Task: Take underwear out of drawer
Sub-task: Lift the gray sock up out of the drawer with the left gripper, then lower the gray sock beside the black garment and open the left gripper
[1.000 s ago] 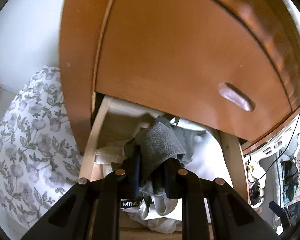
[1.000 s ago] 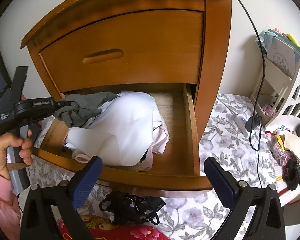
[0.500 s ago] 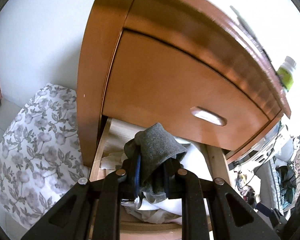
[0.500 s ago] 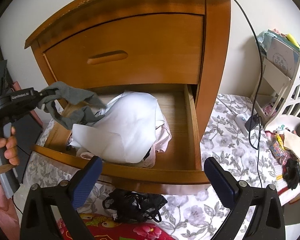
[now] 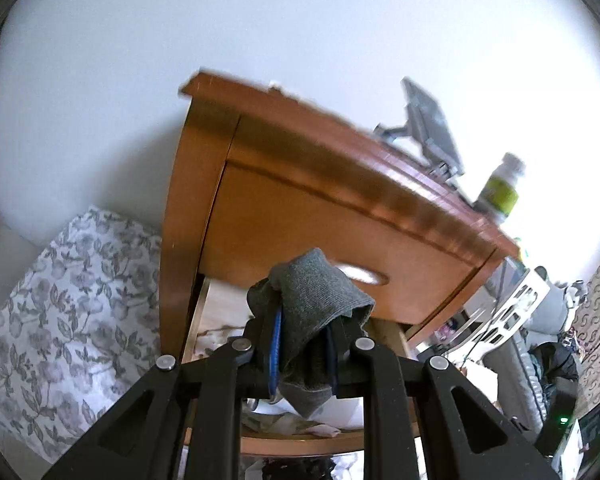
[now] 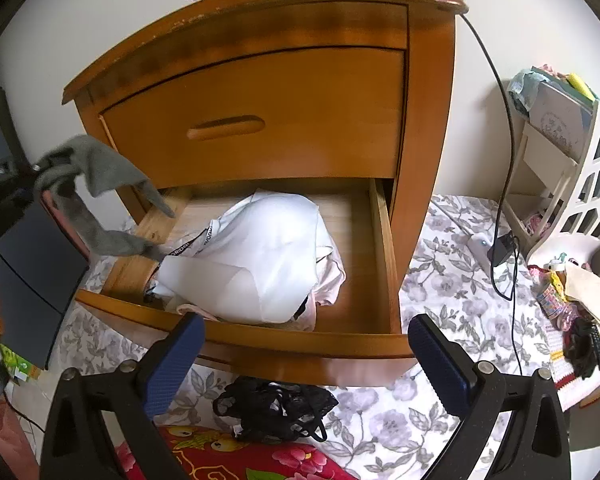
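Two tongs in view. Left tongs clamped on grey underwear, held up in the air ahead of the nightstand, one trailing end hanging toward the left edge of the open bottom drawer. Right tongs spread wide, gripping nothing, just in front of the drawer. White cloth heaped inside; black lace garment below, between the right tongs.
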Tool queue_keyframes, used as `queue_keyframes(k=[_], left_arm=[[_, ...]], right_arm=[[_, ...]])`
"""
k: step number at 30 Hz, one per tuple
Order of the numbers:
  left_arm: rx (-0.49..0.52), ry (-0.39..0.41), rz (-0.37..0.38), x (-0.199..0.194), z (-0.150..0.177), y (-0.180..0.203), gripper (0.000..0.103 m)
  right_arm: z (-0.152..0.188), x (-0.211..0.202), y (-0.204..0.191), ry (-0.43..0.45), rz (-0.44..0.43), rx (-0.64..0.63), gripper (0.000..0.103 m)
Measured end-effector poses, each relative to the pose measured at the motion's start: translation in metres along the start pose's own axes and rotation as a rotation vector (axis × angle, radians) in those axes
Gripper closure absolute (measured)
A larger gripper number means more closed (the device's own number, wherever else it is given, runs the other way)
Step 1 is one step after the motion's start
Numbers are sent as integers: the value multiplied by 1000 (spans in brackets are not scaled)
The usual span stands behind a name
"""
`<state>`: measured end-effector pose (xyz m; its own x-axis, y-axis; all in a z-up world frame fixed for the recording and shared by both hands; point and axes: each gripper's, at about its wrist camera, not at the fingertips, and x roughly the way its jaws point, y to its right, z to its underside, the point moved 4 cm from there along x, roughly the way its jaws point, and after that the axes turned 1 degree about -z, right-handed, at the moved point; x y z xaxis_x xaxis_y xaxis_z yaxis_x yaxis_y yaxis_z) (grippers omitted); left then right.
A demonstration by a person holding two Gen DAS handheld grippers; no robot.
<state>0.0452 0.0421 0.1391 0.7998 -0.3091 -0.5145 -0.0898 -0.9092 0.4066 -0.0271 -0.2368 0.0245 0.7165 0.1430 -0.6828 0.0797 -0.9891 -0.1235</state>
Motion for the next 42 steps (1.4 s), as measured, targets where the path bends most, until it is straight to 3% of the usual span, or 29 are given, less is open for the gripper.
queue_keyframes(k=[12,25,32,42], left_arm=[[58,124,72,-74,-14,29,85],[115,138,132,-110,-2,56,85],[147,83,163,-107,14,70,84],[177,-68,199,-74,50,88,84]], right_arm=[[2,-20,-2,32,-3,5,0],[6,-48,-3,76,-5,12,0],[9,-59,-1,90,-4,22,0],[13,-67,3,101,-1,32,0]])
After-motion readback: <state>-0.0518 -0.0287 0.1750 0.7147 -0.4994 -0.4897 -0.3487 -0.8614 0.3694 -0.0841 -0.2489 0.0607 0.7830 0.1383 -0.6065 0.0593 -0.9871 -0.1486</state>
